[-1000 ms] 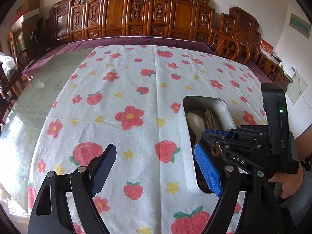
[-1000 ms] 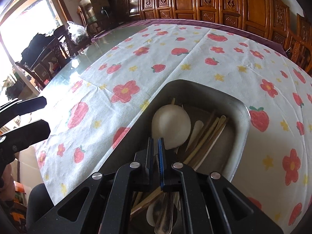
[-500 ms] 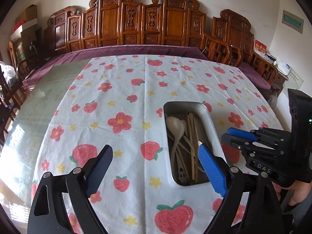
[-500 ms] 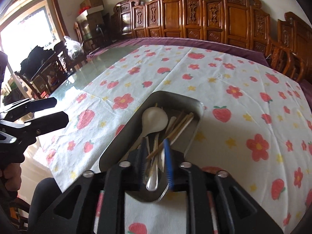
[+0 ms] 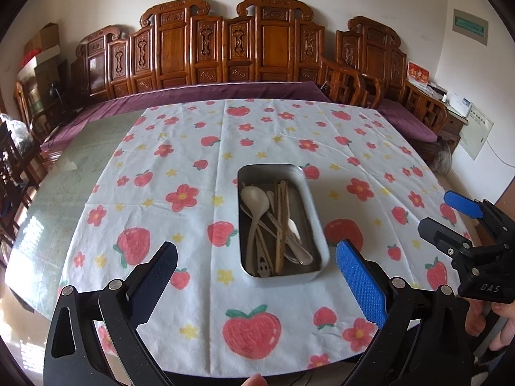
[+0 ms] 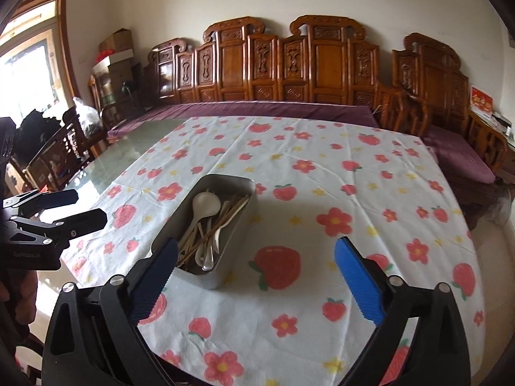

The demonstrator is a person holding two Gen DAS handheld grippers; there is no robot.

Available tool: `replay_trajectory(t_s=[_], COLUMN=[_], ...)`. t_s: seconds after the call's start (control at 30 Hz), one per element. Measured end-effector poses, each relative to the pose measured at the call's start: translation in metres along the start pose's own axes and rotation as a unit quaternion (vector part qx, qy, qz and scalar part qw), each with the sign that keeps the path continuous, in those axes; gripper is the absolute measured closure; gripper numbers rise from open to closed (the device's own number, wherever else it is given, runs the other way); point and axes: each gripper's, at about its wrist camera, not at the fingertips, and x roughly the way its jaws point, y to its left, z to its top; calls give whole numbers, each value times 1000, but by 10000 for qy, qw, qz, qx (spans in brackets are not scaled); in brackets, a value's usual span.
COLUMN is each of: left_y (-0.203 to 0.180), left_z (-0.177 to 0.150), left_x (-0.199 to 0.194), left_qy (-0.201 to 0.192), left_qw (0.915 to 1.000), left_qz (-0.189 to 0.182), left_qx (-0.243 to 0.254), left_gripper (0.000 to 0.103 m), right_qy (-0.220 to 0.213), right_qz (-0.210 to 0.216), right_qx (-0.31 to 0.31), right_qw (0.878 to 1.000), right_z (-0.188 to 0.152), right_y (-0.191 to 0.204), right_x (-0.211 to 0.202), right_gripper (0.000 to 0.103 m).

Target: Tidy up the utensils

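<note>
Both claws angled down over near tabletop edge, apart from tray. Left claw [image 5: 256, 268] jaws opening, nothing between. Right claw [image 6: 256, 268] jaws opening, nothing between; "DAS" lettering on its black body. Rectangular steel tray [image 5: 313, 212] on strawberry-print white cloth [image 5: 180, 167], mid-tabletop, holding white plastic spoon [image 5: 256, 201], wooden chopsticks [image 5: 280, 212], metal cutlery.

A: What holds the utensils?
B: A rectangular metal tray [image 5: 313, 206], on the strawberry-print cloth.
A: Its contents?
B: A white spoon [image 5: 256, 200], bowl toward the far end; wooden chopsticks [image 5: 280, 212] lengthwise; paler cutlery beneath, possibly a fork, all overlapping loosely inside.
</note>
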Motion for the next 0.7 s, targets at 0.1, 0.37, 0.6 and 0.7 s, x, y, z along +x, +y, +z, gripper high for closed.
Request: replay_trajectory(t_s=[0.1,0.37,0.6,0.7], left_y=[-12,-42,-59,-63], left_z=[-4,-18,-23,-20], left_x=[-13,-53,-90,-104], left_qy=[-102,-358,-649,-784], left_qw=[9999,9992,9976,9967], left_qz=[-5,-74,-86,-77], left_qx=[85,176,218,191], left_gripper=[8,8,8,8], right_qy=[-97,-364,-634,-791], right_qz=[-146,-448,-568,-616], right_qx=[47,164,223,217], right_qw=[9998,9982,9961,9947], right_z=[-9,-28,-30,-26], right_y=[-4,-11,-12,-10], right_x=[-21,-72,-112,-128], right_gripper=[3,3,3,3])
